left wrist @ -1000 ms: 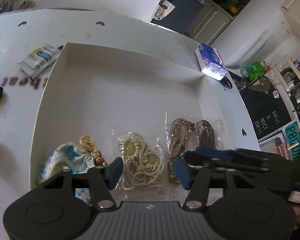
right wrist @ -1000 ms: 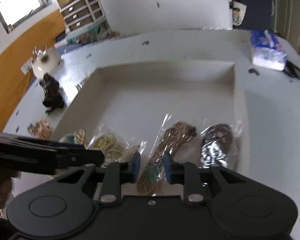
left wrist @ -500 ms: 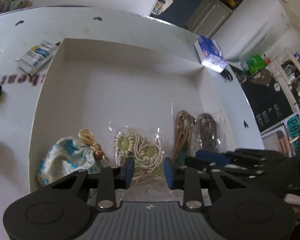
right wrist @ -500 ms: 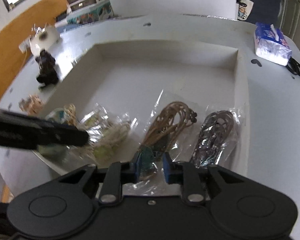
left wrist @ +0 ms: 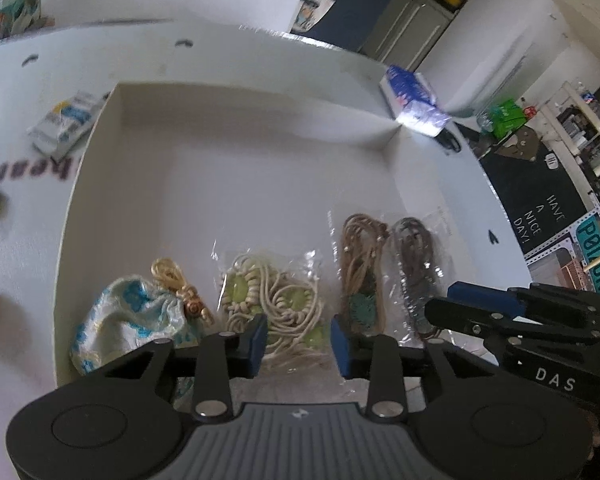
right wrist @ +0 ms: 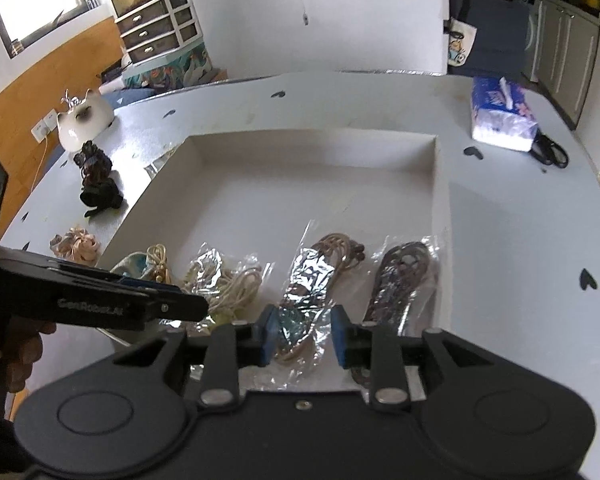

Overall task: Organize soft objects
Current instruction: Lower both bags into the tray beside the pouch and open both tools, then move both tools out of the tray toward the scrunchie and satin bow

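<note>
A white box (left wrist: 236, 152) (right wrist: 312, 148) holds a row along its near wall: a blue-white cloth pouch (left wrist: 128, 320) with gold cord, a bag of cream cord (left wrist: 272, 296) (right wrist: 228, 280), a bag of tan cord (left wrist: 360, 256) (right wrist: 320, 272) and a bag of dark brown cord (left wrist: 414, 256) (right wrist: 400, 276). My left gripper (left wrist: 299, 340) is open and empty above the cream bag. My right gripper (right wrist: 303, 336) is open and empty above the near end of the tan bag.
Outside the box on the white table lie a tan scrunchie (right wrist: 76, 245), a black scrunchie (right wrist: 98, 184), a white cat figure (right wrist: 85, 120), a tissue pack (right wrist: 502, 114), black scissors (right wrist: 552, 152) and a small packet (left wrist: 64, 124).
Both grippers have drawn back and up from the bags. The left jaws narrowed from their wider opening a second ago. The right jaws widened slightly.
</note>
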